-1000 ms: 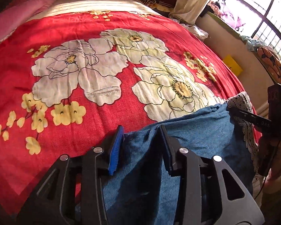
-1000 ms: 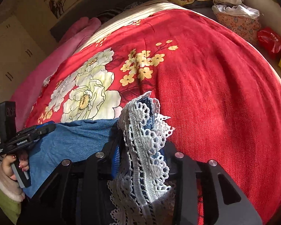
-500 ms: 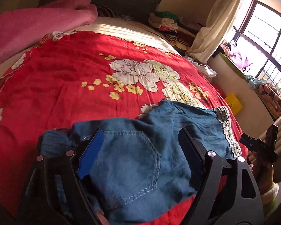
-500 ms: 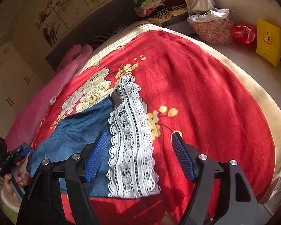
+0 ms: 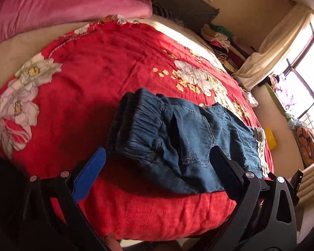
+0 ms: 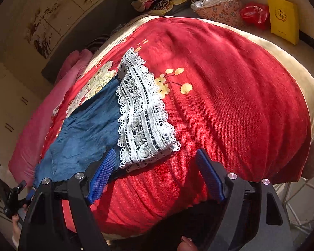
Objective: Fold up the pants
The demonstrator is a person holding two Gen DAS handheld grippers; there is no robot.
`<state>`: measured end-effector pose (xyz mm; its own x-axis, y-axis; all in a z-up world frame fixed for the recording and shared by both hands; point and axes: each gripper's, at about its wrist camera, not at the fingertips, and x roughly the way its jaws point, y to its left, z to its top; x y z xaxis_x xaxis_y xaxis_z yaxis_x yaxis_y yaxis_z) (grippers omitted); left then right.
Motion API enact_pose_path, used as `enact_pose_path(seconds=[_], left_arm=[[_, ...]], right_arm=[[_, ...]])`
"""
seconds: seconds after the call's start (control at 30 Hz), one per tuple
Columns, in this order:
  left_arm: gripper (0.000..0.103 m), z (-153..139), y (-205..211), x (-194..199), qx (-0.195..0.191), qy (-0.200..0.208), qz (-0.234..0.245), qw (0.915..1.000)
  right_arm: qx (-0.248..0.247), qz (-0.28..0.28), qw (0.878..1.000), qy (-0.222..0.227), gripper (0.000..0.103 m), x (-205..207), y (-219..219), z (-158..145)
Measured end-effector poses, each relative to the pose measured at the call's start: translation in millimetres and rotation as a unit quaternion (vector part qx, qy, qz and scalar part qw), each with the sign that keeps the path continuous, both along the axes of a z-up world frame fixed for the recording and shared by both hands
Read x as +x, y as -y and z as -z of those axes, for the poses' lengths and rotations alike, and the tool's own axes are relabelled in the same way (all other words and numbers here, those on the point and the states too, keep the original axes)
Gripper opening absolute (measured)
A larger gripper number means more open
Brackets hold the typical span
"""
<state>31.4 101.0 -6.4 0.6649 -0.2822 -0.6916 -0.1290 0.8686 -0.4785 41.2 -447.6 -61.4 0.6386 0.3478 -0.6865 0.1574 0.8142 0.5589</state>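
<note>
Across the middle of the left wrist frame, your blue denim pants (image 5: 178,138) with the white lace hem (image 6: 142,113) lie flat on the red floral bedspread (image 5: 106,67). Your left tool (image 5: 157,167) has just been opening and now gapes wide, nothing pinched, the gathered waistband just ahead of it. Your right tool (image 6: 155,173) has been opening too, wide and empty, lace just beyond its left pad.

The blue denim pants with an elastic gathered waistband and white lace-trimmed cuffs (image 5: 178,138) lie flat on my red flowered bedspread (image 5: 106,71), near its front edge, legs stacked, waistband at my left, lace cuffs (image 6: 142,115) at my right.
</note>
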Motion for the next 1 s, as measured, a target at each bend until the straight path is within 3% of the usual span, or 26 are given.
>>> enact_pose_path(seconds=[0.07,0.13,0.17,0.2,0.27,0.37,0.43,0.53,0.63,0.7,0.77,1.0], left_arm=[[0.093,11.7,-0.3,2.9,-0.037,-0.015,-0.001,0.9992],[0.093,18.0,3.8,8.5,-0.05,-0.016,-0.002,0.9986],[0.083,19.2,8.5,12.4,-0.046,-0.016,0.0,0.9988],[0.069,20.1,13.4,16.3,-0.036,-0.017,0.001,0.9992],[0.007,20.5,15.1,21.2,-0.016,-0.017,-0.007,0.9997],[0.008,14.7,0.4,24.4,-0.025,-0.006,-0.02,0.9995],[0.008,8.8,-11.5,21.5,0.0,0.008,-0.037,0.9993],[0.008,27.2,-18.8,24.5,-0.022,-0.028,-0.032,0.9989],[0.01,33.0,-13.3,22.4,-0.006,-0.028,-0.023,0.9993],[0.017,26.5,-11.4,21.8,-0.01,-0.023,-0.012,0.9996],[0.051,16.2,-10.3,16.8,-0.014,-0.012,-0.01,0.9998],[0.068,-38.3,0.3,-16.1,0.09,0.059,-0.034,0.9936]], right_arm=[[0.015,0.004,1.0,0.0,0.079,-0.2,0.5,0.4],[0.019,0.005,1.0,-0.003,0.079,1.5,0.1,0.3],[0.019,0.009,1.0,-0.005,0.079,2.0,-0.5,0.2],[0.022,0.008,1.0,-0.004,0.079,2.5,-1.1,-0.4],[0.027,0.009,1.0,-0.003,0.079,2.0,-2.3,-1.6],[0.026,0.001,1.0,-0.001,0.079,1.8,-5.8,-3.8],[0.022,-0.004,1.0,0.001,0.079,2.5,-8.4,-4.5],[0.017,-0.002,1.0,-0.004,0.079,3.8,-9.2,-1.6],[0.017,-0.001,1.0,-0.003,0.079,2.6,-9.8,-2.5],[0.026,-0.003,1.0,-0.004,0.079,1.7,-9.6,-4.0],[0.038,-0.004,0.999,-0.003,0.078,0.2,-9.2,-4.9],[0.054,-0.007,0.998,-0.005,0.076,3.3,-14.6,-2.6]])
